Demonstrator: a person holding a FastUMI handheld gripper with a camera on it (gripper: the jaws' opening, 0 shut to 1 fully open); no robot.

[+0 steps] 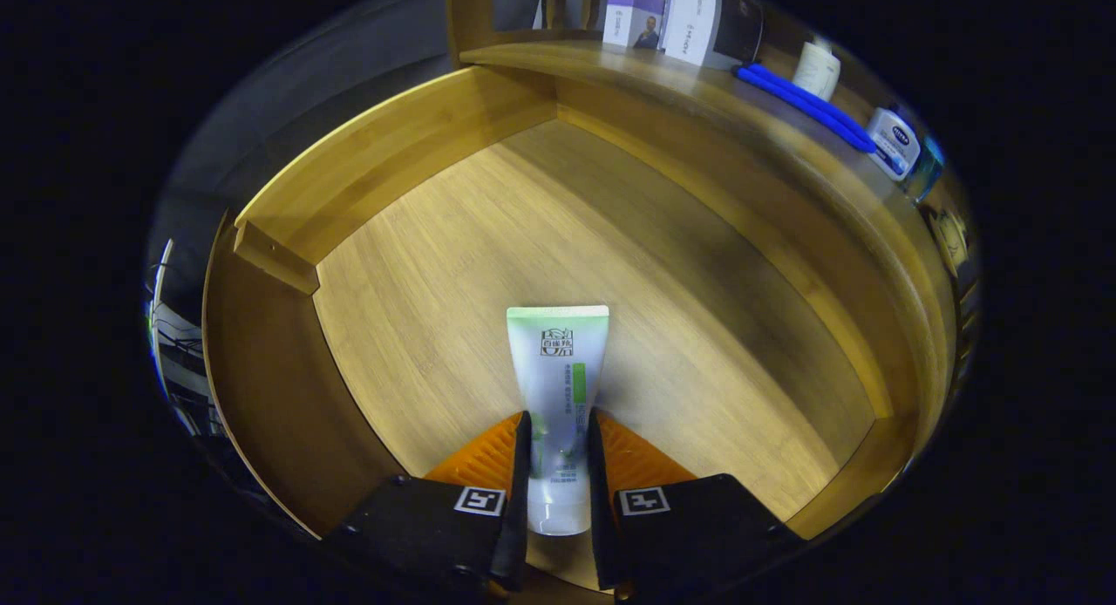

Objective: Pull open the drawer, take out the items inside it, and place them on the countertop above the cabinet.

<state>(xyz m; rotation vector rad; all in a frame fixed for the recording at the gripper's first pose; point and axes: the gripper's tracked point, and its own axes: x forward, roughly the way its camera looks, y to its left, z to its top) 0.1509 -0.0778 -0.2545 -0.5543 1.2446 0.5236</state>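
Inside the open drawer (453, 265), a tube (558, 387) lying on the floor panel, its lower end clamped between both fingers of the gripper (558, 465) — flat end pointing ahead of them. Beyond the drawer's far wall, on the countertop (697, 99): a pair of long handles (802, 104), a small jar (894, 141) to their right, a roll (817, 69) just behind, booklets (663, 12) standing further left.

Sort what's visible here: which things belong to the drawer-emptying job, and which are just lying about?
Part of the job:
- white and green tube, clamped between the fingers of the gripper
- open wooden drawer, otherwise bare
- countertop beyond it

Lying about:
- blue strip on the countertop
- small white jar
- white cylinder
- upright booklets
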